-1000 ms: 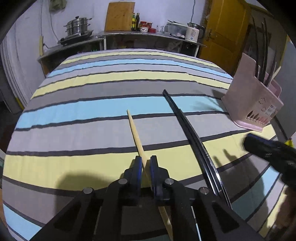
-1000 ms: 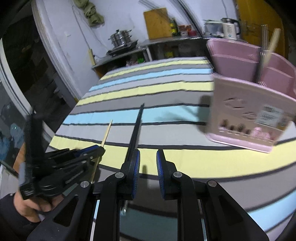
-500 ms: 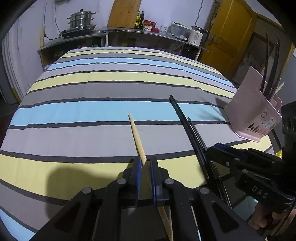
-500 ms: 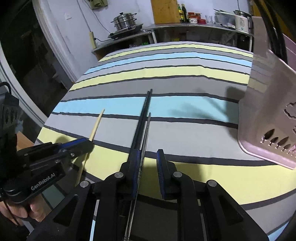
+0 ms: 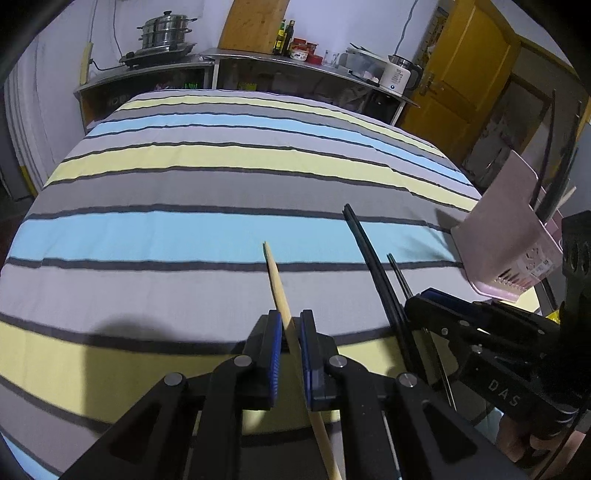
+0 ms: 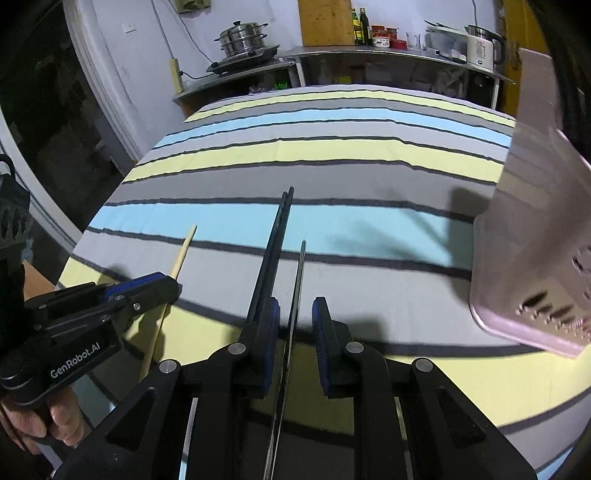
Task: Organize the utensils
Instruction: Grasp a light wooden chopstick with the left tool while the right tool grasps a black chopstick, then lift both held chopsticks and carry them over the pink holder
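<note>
My left gripper [image 5: 288, 332] is shut on a pale wooden chopstick [image 5: 275, 273] that points away over the striped tablecloth [image 5: 184, 236]. In the right wrist view the same gripper [image 6: 166, 288] and wooden chopstick [image 6: 183, 251] show at the left. My right gripper [image 6: 295, 321] stands open, with a thin dark chopstick [image 6: 300, 269] running through the gap, clear of both pads. A pair of black chopsticks [image 6: 275, 240] lies along the outside of its left finger. A pink utensil holder [image 6: 535, 240] stands at the right; the same holder [image 5: 509, 221] has dark chopsticks upright in it.
At the back runs a metal counter [image 5: 258, 62] with a steamer pot [image 5: 166, 33], bottles, a cutting board and a white kettle [image 5: 399, 74]. A yellow door [image 5: 465, 74] is at the back right. A hand [image 6: 55, 417] holds the left gripper's handle.
The right gripper has come in beside the left one and lower over the black chopsticks; the thin chopstick now lies between its jaws. The left gripper still holds the wooden chopstick.
</note>
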Action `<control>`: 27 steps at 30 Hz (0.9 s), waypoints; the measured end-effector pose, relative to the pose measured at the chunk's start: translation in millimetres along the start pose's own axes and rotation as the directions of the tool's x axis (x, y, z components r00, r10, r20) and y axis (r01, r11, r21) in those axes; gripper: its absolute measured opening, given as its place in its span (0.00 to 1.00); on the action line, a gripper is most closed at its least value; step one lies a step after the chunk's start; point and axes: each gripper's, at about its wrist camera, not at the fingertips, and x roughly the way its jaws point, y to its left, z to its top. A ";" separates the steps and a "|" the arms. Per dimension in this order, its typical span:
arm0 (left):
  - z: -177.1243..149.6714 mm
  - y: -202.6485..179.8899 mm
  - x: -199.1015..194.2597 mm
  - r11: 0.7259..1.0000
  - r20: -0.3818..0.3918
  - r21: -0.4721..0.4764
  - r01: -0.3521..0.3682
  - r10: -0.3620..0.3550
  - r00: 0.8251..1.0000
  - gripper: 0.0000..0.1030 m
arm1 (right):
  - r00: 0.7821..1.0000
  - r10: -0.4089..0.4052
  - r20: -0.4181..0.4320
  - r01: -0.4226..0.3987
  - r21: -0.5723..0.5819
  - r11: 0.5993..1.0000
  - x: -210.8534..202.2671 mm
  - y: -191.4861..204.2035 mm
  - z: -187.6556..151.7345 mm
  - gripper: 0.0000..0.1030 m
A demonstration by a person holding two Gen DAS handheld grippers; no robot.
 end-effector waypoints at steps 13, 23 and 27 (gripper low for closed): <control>20.2 -11.2 14.9 0.996 -0.027 0.075 -0.057 0.059 0.998 0.09 | 0.998 -0.059 -0.004 0.059 -0.053 0.997 6.2 8.6 6.6 0.14; 30.6 -11.9 23.4 0.995 -0.023 0.084 -0.057 0.059 0.998 0.09 | 0.998 -0.059 -0.007 0.059 -0.059 0.997 7.3 9.6 8.2 0.14; 32.2 -15.5 25.0 0.990 -0.017 0.111 -0.082 0.084 0.996 0.08 | 0.998 -0.065 -0.005 0.065 -0.059 0.996 7.7 8.0 8.9 0.06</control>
